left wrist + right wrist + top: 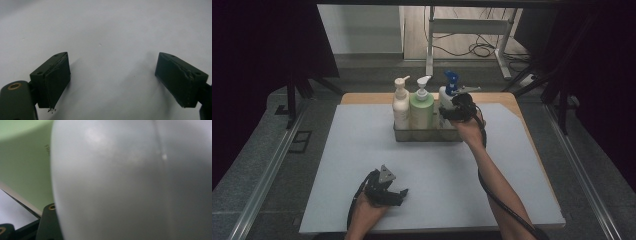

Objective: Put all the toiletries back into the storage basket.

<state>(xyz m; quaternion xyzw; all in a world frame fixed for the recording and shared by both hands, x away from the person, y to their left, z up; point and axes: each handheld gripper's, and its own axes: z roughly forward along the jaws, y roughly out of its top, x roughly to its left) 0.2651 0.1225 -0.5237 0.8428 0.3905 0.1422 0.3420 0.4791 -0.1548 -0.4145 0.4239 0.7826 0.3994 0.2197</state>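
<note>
Holding: right gripper (451, 111) against spray bottle (447, 95), upright in tray (412, 135) beside green bottle (421, 107); grip undeterminable.
Resting: left gripper (398, 195) on tabletop (512, 170), fingers (53, 77) spread, empty, clear of reach.

A metal tray (428, 135) on the bench (362, 165) held a white pump bottle (400, 104), a green pump bottle (421, 107) and a blue-topped spray bottle (448, 90). The right gripper (451, 111) sat against the spray bottle; the left gripper (396, 194) rested low on the bench.
</note>
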